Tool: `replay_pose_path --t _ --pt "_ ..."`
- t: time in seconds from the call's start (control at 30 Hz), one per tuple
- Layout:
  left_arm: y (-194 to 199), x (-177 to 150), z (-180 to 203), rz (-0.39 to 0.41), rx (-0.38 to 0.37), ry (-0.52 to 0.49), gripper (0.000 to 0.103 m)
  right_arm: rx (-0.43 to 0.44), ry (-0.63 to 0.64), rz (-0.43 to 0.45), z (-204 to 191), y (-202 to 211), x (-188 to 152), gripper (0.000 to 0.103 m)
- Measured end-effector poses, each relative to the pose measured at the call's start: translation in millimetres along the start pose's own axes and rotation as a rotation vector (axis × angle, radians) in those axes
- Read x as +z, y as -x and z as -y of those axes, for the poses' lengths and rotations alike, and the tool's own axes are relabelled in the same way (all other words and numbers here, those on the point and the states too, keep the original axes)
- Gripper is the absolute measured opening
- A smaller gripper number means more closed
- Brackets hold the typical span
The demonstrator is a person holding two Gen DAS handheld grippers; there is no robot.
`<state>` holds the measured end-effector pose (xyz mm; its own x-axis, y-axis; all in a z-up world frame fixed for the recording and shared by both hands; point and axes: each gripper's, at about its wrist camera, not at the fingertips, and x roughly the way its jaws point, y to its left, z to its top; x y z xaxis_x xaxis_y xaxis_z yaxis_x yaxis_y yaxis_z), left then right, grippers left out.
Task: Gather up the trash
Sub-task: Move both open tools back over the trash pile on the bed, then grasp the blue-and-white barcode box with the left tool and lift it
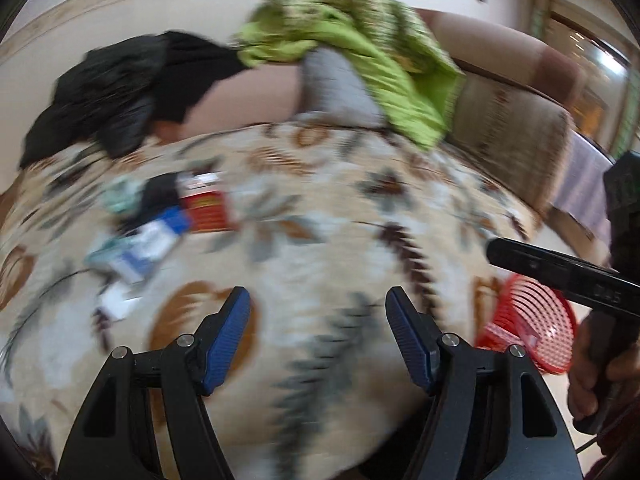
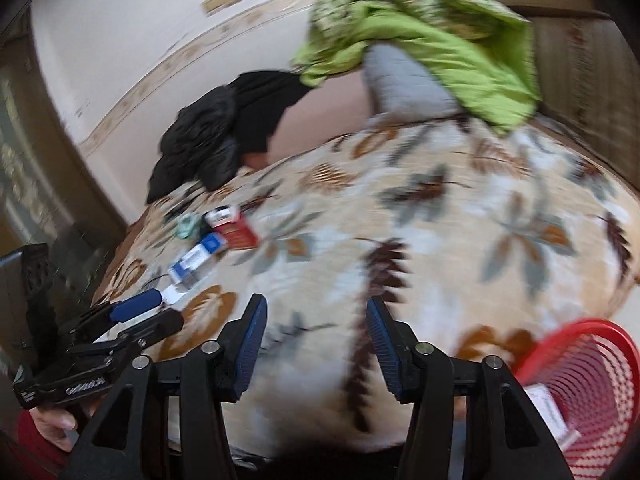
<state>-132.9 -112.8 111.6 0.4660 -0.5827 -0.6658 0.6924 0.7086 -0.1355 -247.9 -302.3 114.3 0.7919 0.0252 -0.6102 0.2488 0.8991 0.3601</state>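
Note:
Several pieces of trash lie on the left of a leaf-patterned blanket (image 1: 320,208): a red carton (image 1: 206,210) (image 2: 240,230), a blue-and-white carton (image 1: 152,240) (image 2: 196,260), a teal crumple (image 1: 120,196) (image 2: 188,226) and a small white piece (image 1: 118,304) (image 2: 176,298). A red mesh basket (image 1: 532,328) (image 2: 580,380) stands at the lower right with a white carton (image 2: 548,412) inside. My left gripper (image 1: 318,300) (image 2: 170,311) is open over bare blanket, right of the trash. My right gripper (image 2: 316,308) (image 1: 560,276) is open too, nothing between its fingers, left of the basket.
A green cloth (image 1: 360,48) (image 2: 432,32) drapes over a grey pillow (image 1: 336,84) at the head of the bed. A black garment (image 1: 120,84) (image 2: 224,128) lies at the far left. A wooden headboard (image 2: 584,72) rises on the right. The person's hand (image 1: 592,368) grips the right tool.

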Motion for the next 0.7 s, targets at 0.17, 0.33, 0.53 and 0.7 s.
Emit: replay_pose_path --t 0.17,0.33,0.53,0.7 --pt "-3 -7 -80 0.017 0.145 0.144 0.075 0.034 0.049 -0.052 -54 -56 11 0.066" --pt "-9 -11 -131 0.058 0.238 0.231 0.075 0.048 0.045 -0.095 -75 -113 14 0.066" --pt "-40 4 -141 0.059 0.283 0.166 0.075 0.07 -0.028 -0.133 -58 -138 12 0.066" --pt "-78 24 -131 0.029 0.33 0.033 0.075 0.079 -0.069 -0.17 -50 -145 11 0.066"
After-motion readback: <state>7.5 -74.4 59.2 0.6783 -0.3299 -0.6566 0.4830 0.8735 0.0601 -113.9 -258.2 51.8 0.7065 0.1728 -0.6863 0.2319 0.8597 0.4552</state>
